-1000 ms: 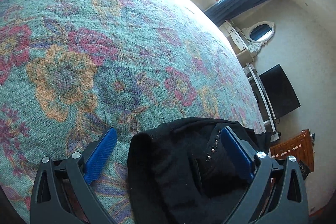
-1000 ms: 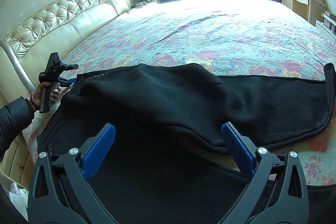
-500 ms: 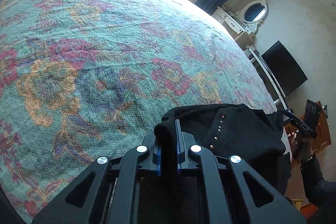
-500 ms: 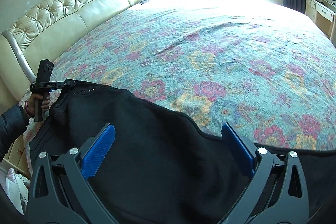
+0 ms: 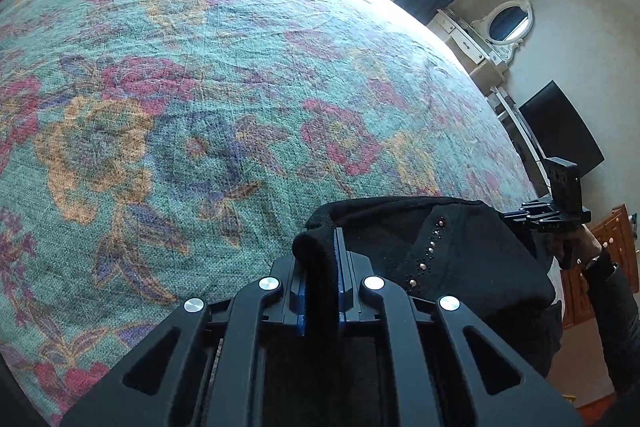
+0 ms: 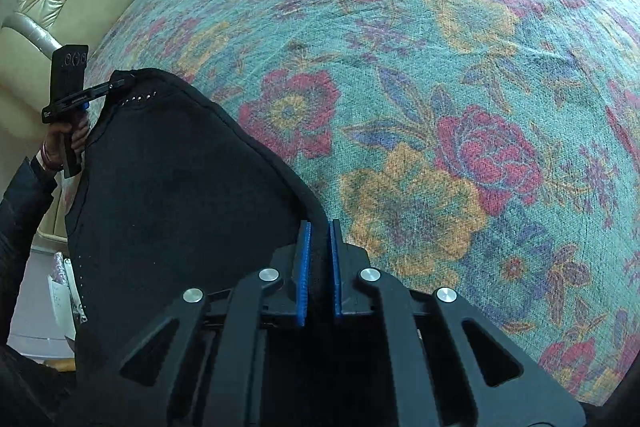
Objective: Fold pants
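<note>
left gripper (image 5: 320,275): clamped tight on the bunched corner of the black fleece pants (image 5: 452,259), right by the stud row
right gripper (image 6: 318,267): was wide open 0.5 s ago, now pinched on the pants' edge seam
pants: half lifted btwn both tools over the floral green bedspread (image 5: 200,87)
meaning: both ends gripped, prob ready to carry the fold over imo

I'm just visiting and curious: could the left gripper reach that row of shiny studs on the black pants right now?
Probably not as things stand: the left gripper is shut on a fold of the black pants, so it is occupied. The shiny studs lie uncovered just beside it.
</note>
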Available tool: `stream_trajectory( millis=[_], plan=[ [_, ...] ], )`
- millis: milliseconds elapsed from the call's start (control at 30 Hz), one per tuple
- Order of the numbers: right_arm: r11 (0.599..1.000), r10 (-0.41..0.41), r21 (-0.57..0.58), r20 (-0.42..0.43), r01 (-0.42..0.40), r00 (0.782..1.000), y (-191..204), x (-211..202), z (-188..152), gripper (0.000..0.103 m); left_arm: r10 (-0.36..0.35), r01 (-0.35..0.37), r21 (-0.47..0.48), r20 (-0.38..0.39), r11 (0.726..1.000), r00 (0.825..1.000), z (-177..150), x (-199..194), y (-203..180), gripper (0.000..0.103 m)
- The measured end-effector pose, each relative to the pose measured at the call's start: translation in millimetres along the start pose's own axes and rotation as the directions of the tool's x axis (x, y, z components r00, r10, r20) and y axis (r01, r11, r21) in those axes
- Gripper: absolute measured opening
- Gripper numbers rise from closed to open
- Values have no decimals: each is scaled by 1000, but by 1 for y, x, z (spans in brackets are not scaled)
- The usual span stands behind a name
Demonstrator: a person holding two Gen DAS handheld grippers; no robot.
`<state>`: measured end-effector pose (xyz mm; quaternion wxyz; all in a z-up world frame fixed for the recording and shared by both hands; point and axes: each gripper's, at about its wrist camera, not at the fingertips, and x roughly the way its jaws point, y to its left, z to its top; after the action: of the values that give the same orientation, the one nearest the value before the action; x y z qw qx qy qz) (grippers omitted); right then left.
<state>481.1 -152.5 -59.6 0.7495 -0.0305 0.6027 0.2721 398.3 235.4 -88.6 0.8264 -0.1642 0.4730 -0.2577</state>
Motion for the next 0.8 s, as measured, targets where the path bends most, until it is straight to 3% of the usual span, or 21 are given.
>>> stream_trajectory(
  millis=[133, 267, 400, 467, 533, 567, 667, 733, 800],
  plan=[
    [995, -77, -54, 111, 83, 991, 28, -32, -13, 8, -49, 47, 28, 50, 998, 998, 0, -13, -15, 9],
    [971, -165, -120, 284, 205, 944, 72, -88, -51, 8, -138, 136, 24, 127, 990, 982, -5, -48, -26, 9],
    [934, -210, -176, 434, 311, 876, 133, -138, -119, 8, -253, 255, 19, 201, 967, 946, -29, -100, -30, 9],
    [934, -186, -185, 476, 305, 859, 160, -147, -161, 8, -304, 308, 16, 220, 951, 927, -51, -125, -29, 9],
    [912, -209, -214, 492, 351, 845, 190, -142, -202, 8, -321, 324, 24, 215, 946, 922, -77, -144, -32, 10],
    [906, -215, -222, 490, 359, 845, 203, -135, -220, 8, -314, 316, 24, 201, 948, 928, -92, -150, -33, 10],
    [917, -216, -222, 425, 332, 879, 225, -96, -262, 9, -254, 258, -15, 133, 966, 958, -139, -153, -29, 12],
    [933, -227, -189, 353, 307, 908, 223, -66, -278, 14, -197, 206, -86, 104, 975, 975, -167, -150, -17, 23],
    [961, -194, -128, 318, 245, 928, 218, -51, -290, 20, -119, 128, -140, 67, 982, 991, -193, -149, -7, 41]
  ],
)
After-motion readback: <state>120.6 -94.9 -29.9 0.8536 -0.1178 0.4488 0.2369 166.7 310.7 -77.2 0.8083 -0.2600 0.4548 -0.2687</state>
